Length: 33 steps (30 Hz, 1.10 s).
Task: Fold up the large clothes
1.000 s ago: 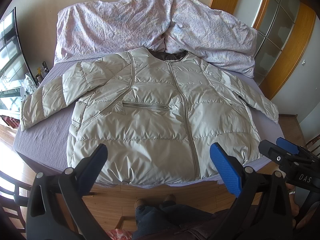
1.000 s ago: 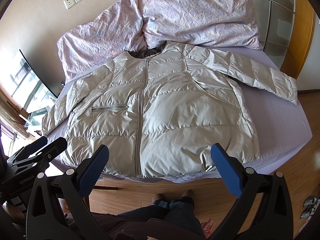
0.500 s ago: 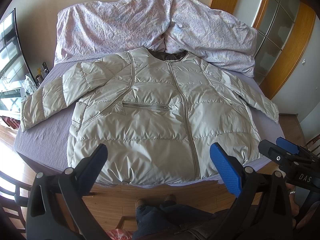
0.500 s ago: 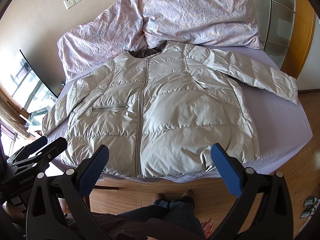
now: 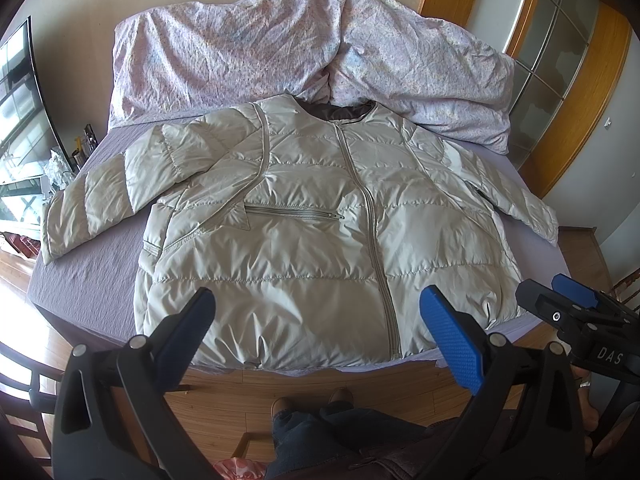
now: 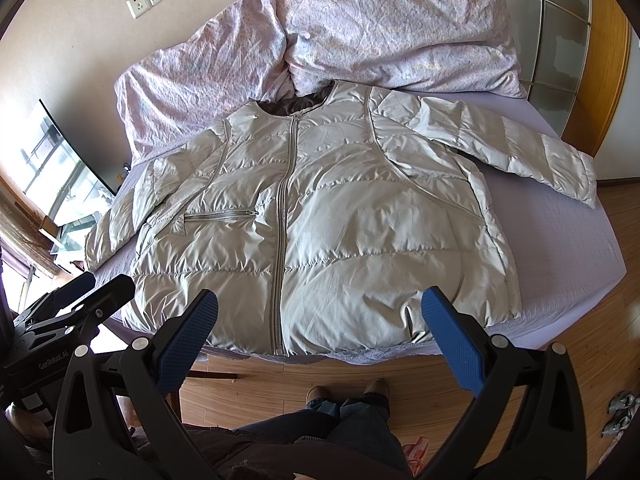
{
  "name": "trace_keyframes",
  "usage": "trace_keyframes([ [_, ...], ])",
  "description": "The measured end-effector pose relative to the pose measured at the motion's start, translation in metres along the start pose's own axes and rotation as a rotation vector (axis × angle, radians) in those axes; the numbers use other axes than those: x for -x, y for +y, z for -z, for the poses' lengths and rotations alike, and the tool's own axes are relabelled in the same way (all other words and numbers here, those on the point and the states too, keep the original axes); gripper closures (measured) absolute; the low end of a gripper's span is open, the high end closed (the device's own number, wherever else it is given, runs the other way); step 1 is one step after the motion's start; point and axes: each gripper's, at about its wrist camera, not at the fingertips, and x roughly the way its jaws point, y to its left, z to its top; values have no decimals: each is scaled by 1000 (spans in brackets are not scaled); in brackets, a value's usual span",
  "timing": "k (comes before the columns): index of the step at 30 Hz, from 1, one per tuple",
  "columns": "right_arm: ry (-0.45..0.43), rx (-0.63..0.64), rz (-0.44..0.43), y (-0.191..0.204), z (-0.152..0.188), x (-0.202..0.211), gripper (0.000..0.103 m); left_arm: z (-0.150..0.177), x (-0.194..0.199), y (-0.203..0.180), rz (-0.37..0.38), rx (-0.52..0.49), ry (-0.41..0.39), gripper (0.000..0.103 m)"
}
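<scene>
Left gripper (image 5: 316,322): jaws wide, empty, short of bed (image 5: 88,280); puffer jacket (image 5: 304,232) flat, zipped, sleeves spread. Right gripper (image 6: 320,320): jaws wide, empty; jacket hem (image 6: 320,340) at mattress edge, duvet (image 6: 360,32) behind.

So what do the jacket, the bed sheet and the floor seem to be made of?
Jacket: likely thin nylon or polyester shell over puffy filling; it has a satin sheen and quilted, stitched sections. Bed sheet: matte lavender woven fabric, possibly cotton. Floor: glossy wood-look planks, real wood or laminate.
</scene>
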Motion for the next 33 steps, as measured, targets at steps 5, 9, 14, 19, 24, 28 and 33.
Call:
trace_keyframes([
  [5,1,-1,-1,-2,-3,-3,1,0,0,0,0,0,1,2],
  [9,8,-10,-6,-6,-6,-8,1,0,-1,1,2,3,6,2],
  [14,7,-53,3,-17,-16,-19,1,-11,-17,5,-8,23,18,2],
  [19,10,-92,13,-44,-35,-45,1,-28,-37,7,-52,18,1,2],
  [24,3,-174,9,-92,-64,-68,1,-49,-62,6,-81,10,-3,2],
  [28,8,-255,83,-141,-86,-87,1,-66,-81,3,-87,21,3,2],
  [33,29,-370,196,-223,-112,-110,11,-83,-104,-5,-102,35,20,2],
])
